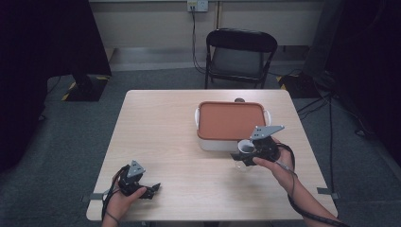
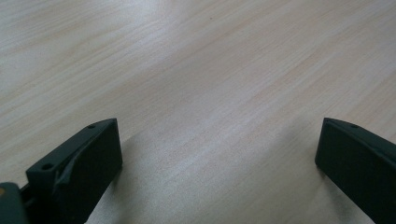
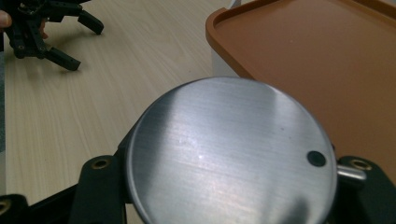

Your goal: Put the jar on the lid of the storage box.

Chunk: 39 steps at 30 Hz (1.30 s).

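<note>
High view: the right hand [image 1: 276,165] reaches in from the lower right, its wrist angled toward the table's middle, and holds the right gripper [image 1: 246,153] just in front of the white container [image 1: 208,142]. The jaws pinch a jar with a round metal lid [image 3: 231,154], clamped at both sides and held over the table [image 1: 165,123]. The container's orange lid [image 1: 231,120] is on, so its contents are hidden. The left hand [image 1: 124,201] rests near the front left edge, and the left gripper [image 2: 219,154] has its 2 jaws spread wide over bare wood.
</note>
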Tool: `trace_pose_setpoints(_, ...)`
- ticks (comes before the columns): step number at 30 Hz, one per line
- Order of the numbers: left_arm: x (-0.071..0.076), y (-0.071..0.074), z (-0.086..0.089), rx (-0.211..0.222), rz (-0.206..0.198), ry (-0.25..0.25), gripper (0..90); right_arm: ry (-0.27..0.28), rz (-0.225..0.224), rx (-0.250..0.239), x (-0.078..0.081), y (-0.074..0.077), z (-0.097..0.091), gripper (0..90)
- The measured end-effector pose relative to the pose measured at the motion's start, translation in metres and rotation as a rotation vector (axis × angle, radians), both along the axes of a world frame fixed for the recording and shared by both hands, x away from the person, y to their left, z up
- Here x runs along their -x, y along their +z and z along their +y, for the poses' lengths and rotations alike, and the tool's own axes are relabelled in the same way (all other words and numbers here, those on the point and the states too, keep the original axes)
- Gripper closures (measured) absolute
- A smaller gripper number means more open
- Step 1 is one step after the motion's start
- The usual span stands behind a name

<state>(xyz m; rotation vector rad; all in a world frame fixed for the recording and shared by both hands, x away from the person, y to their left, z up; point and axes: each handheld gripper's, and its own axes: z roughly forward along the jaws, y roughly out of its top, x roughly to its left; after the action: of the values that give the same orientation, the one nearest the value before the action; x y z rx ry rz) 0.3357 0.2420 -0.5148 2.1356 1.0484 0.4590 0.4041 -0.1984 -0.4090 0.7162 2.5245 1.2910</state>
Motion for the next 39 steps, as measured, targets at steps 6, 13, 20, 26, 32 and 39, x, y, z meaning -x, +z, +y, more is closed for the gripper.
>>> trace_pose_setpoints(6, 0.0, 0.0, 0.0, 0.0, 0.0, 0.0, 0.2, 0.001, -0.002, 0.001, -0.003, 0.003, 0.002, 37.6)
trace_pose_setpoints(13, 0.0, 0.0, 0.0, 0.0, 0.0, 0.0, 0.2, -0.011, 0.002, -0.008, -0.009, 0.007, 0.004, 37.7)
trace_pose_setpoints(20, 0.0, 0.0, 0.0, 0.0, 0.0, 0.0, 0.3, -0.022, -0.001, -0.023, -0.014, 0.011, 0.004, 37.8)
trace_pose_setpoints(26, 0.0, 0.0, 0.0, 0.0, 0.0, 0.0, 0.2, -0.03, 0.002, -0.027, -0.017, 0.015, 0.005, 37.8)
trace_pose_setpoints(32, 0.0, 0.0, 0.0, 0.0, 0.0, 0.0, 0.2, -0.028, 0.003, -0.03, -0.02, 0.019, 0.006, 37.9)
trace_pose_setpoints(39, 0.0, 0.0, 0.0, -0.004, 0.0, -0.003, 0.2, -0.027, -0.001, -0.035, -0.023, 0.025, 0.007, 37.9)
